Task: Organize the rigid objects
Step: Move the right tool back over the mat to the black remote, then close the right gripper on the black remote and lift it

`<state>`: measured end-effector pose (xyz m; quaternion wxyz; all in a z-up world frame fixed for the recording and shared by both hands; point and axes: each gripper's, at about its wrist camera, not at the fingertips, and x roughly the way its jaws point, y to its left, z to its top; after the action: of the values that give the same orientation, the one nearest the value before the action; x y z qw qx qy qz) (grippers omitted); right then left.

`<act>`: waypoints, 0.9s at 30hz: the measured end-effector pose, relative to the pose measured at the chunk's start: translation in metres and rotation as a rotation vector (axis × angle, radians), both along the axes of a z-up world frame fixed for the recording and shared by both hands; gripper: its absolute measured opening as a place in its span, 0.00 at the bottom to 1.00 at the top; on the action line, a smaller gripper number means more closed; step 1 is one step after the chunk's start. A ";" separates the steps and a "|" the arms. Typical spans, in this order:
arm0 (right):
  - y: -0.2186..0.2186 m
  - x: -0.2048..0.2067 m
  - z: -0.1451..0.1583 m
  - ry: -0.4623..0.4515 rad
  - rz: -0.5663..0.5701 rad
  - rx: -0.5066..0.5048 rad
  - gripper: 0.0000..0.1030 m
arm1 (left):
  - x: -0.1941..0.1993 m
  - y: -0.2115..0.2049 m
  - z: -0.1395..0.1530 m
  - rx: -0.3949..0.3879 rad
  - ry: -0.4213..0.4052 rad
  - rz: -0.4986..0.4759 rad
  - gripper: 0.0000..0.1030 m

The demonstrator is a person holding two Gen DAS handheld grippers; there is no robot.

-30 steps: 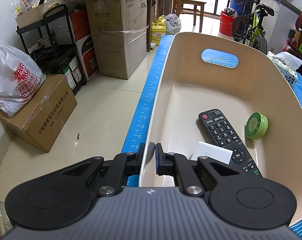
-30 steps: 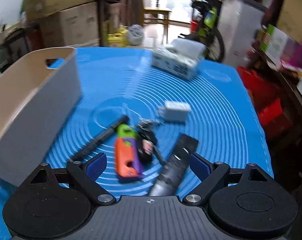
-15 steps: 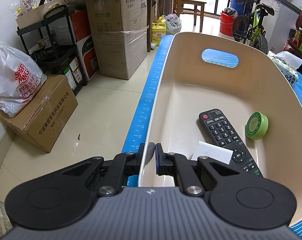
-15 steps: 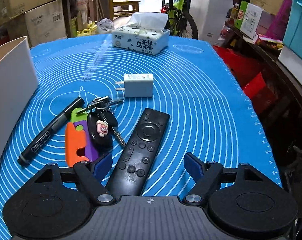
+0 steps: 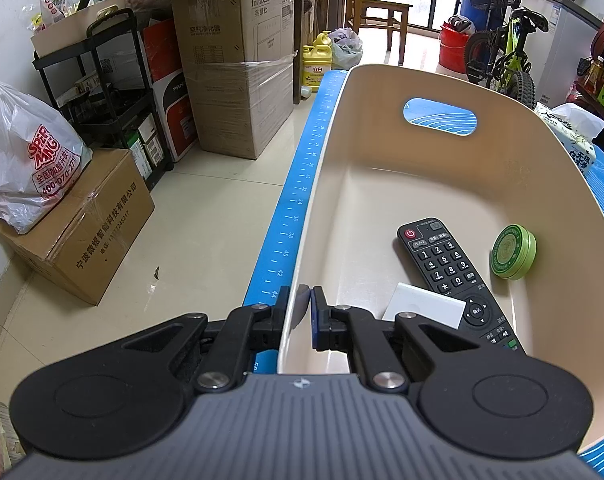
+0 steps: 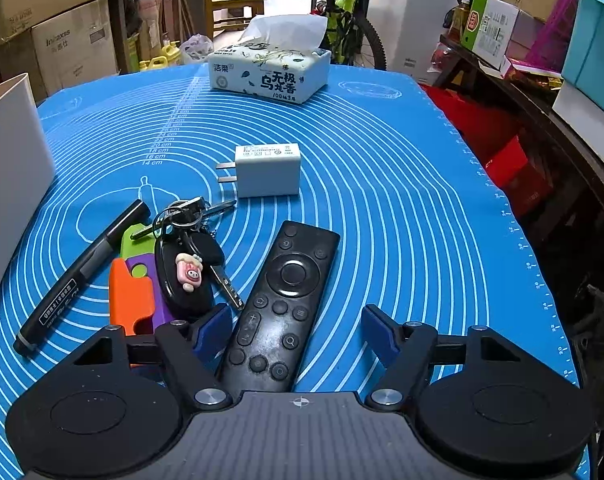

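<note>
Glossy plastic bin [image 5: 442, 168]; matt black plastic remote [image 6: 280, 304].

Two remotes: one [image 5: 458, 276] in the beige bin [image 5: 382, 184], one [image 6: 280, 304] on the blue mat [image 6: 402, 208]. In the bin, also one green tin [image 5: 514, 252] and one white card [image 5: 424, 310]. On the mat: one marker [image 6: 82, 272], one key bunch [image 6: 190, 248], one charger [image 6: 268, 170], one tissue box [image 6: 268, 76], one orange-purple-green toy (partly hidden) [image 6: 132, 300].

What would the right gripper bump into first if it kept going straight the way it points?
Most likely the slim black remote. It already lies between the right gripper's open fingers, which have just been closing. Depth is hard to judge.
</note>
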<state>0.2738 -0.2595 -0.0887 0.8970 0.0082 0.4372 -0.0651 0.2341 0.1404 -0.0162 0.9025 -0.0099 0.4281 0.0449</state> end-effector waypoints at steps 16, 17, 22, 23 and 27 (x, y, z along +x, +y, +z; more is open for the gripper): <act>0.001 -0.011 0.004 -0.048 0.004 0.065 0.43 | 0.000 0.001 0.001 -0.003 0.000 0.000 0.10; 0.001 -0.011 0.004 -0.051 0.004 0.064 0.43 | 0.000 0.001 0.001 -0.003 0.000 0.000 0.10; 0.002 -0.015 0.008 -0.075 0.010 0.059 0.42 | 0.000 0.001 0.001 -0.005 0.000 0.000 0.10; 0.002 -0.016 0.009 -0.080 0.016 0.058 0.42 | 0.000 0.001 0.001 -0.004 0.000 0.000 0.10; 0.003 -0.020 0.013 -0.102 0.022 0.050 0.42 | 0.000 0.001 0.000 -0.004 0.001 0.000 0.10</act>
<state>0.2539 -0.2561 -0.0753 0.9183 0.0291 0.3924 -0.0437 0.2346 0.1415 -0.0159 0.9024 -0.0115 0.4285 0.0440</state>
